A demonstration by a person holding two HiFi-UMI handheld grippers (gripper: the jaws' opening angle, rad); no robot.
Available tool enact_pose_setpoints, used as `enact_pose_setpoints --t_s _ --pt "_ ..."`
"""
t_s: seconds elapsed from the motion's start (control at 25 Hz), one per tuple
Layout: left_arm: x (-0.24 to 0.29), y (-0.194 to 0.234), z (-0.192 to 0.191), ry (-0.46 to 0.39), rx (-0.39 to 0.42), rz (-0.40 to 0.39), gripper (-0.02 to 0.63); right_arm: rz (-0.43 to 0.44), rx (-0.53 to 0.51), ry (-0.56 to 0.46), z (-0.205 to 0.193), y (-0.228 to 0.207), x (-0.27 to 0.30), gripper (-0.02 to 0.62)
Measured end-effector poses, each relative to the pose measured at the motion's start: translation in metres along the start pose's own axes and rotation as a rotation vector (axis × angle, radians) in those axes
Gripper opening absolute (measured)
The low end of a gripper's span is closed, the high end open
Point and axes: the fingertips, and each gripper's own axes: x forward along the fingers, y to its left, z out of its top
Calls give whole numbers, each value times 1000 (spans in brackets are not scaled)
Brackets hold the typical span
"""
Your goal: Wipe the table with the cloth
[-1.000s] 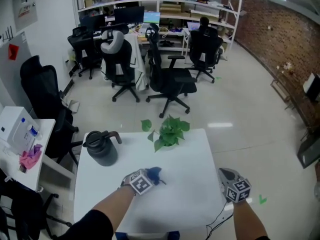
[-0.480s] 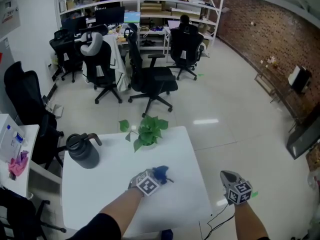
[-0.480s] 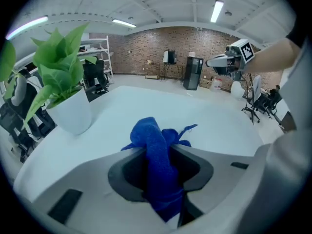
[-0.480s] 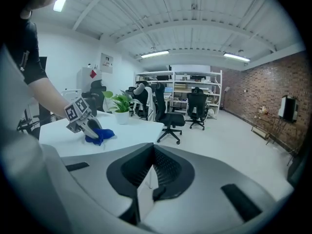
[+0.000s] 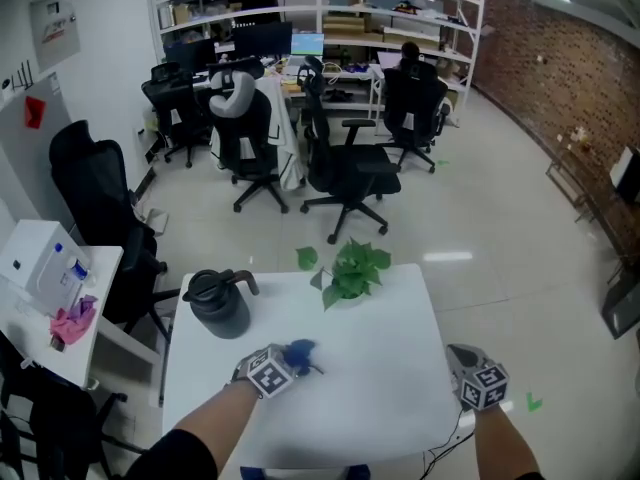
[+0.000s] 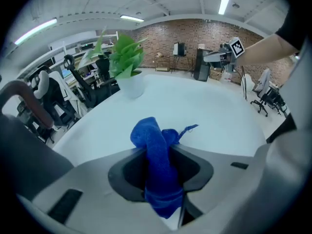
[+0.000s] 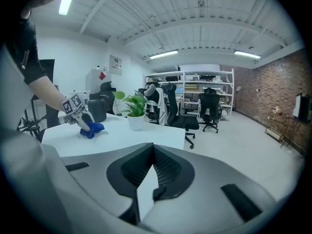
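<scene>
The head camera sits above the near edge of the white table. It faces forward and steeply down, taking in the whole top plus the office chairs and shelves beyond.

The left gripper camera rides low and close over the table's middle, facing its far right corner and the brick wall.

The right gripper camera sits at the right edge, facing across the top.

All three views share the tabletop and the potted plant. Each gripper view shows the other gripper.

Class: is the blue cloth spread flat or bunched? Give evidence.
Bunched: the cloth is a crumpled wad pinched in the jaws of the left tool.
</scene>
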Motion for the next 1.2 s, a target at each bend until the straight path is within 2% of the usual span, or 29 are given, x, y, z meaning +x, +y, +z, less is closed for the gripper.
enact_pose_setpoints --t_s 0.12,0.2,0.6,0.8,1.0,1.2 --pt "4 0 -23 39 -2 -4 121 24 0 -5 3 13 12 14" --pt "12 -4 -18 28 -12 -16 121 32 -4 -3 2 15 13 14" --pt "75 -73 84 -21 117 -92 118 -29 17 22 -31 -28 -67 14" --pt "91 -104 119 -59 110 -118 120 -81 26 51 -55 -47 -112 14" --pt "64 -114 107 -89 104 -143 120 -91 34 27 -47 -38 -129 14" --pt "5 -97 76 -149 24 -125 120 -73 41 -28 -16 -5 -121 14"
